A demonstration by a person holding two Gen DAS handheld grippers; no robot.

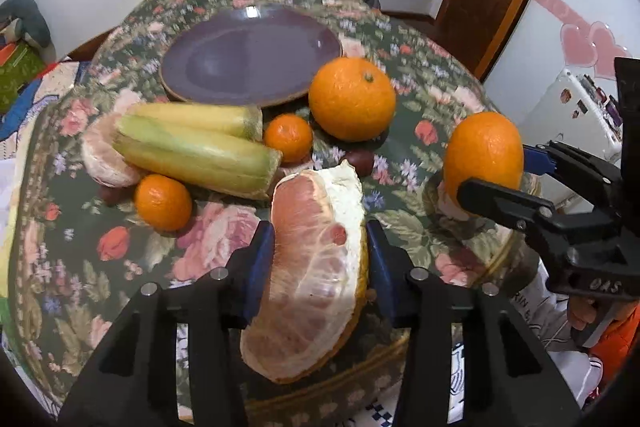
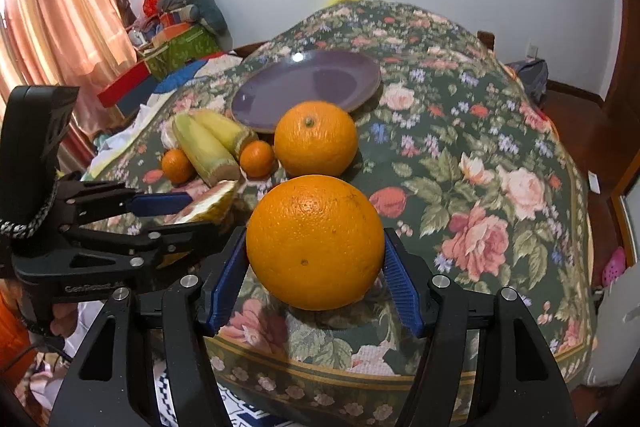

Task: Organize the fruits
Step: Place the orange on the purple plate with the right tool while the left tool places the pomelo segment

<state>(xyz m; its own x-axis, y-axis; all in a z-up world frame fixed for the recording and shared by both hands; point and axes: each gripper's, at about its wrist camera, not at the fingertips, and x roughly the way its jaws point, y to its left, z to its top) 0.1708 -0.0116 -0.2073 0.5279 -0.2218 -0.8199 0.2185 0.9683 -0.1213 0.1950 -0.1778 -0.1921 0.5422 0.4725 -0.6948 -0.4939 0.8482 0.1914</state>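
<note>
Nearest to me, my left hand-held gripper [image 1: 318, 263] is clamped on a peeled pomelo wedge [image 1: 316, 267], blue pads pressing both flanks, pink flesh facing up and yellow rind along the right edge. My right hand-held gripper [image 2: 316, 259] is grasping a large orange [image 2: 315, 241], pads touching it on either side, just above the near edge of the floral-covered bench [image 2: 460, 163]. From the left wrist view that same orange sits off to the right, well apart from the rest of the fruit.

Moving out: a small mandarin [image 1: 163, 202] lies left of the wedge, touching the near corn cob [image 1: 196, 155]; a second cob [image 1: 200, 117] lies just behind it. Another pomelo piece [image 1: 102, 155] rests at the cobs' left end. A second mandarin [image 1: 288, 137] sits at the cobs' right end, a dark round fruit [image 1: 359, 161] just beside it, I can't tell which kind. Behind comes a second big orange [image 1: 352, 99], stem up, touching the rim of the purple plate [image 1: 250, 55] farthest back.
</note>
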